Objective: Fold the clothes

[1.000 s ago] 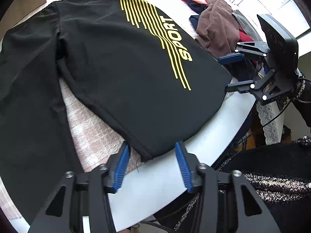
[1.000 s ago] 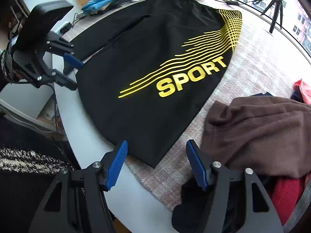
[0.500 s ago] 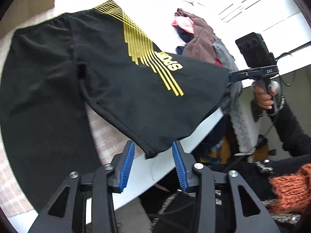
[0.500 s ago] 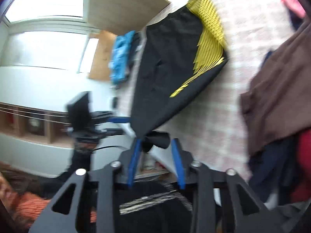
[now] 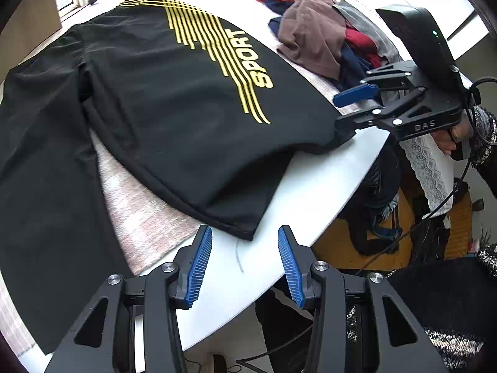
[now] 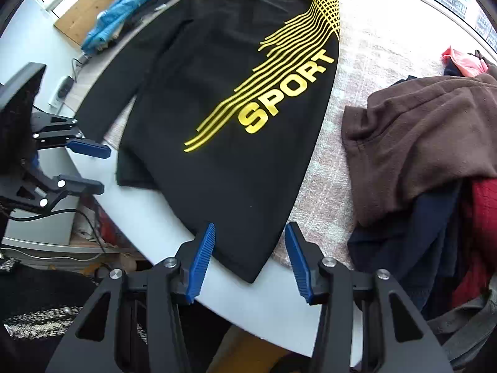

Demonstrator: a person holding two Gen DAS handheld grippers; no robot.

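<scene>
shorts: one black pair (image 5: 174, 99) with yellow stripes and "SPORT" print, laid flat on the counter (image 5: 310, 192), one leg hem over the bare white edge
left tongs (image 5: 245, 264): blue pads apart, nothing held, just short of a hem corner
right tongs (image 6: 248, 258): pads apart, nothing clamped, the other hem corner seen lying between them
mat: one pinkish cloth (image 6: 366, 62) under the shorts
pile: one heap of clothes (image 6: 428, 143), brown piece on top, beside the shorts
far side: one blue garment (image 6: 124, 9) seen

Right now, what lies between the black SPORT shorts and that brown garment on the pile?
In the right wrist view, only a strip of pale pinkish checked cloth separates the black shorts from the brown garment.
</scene>
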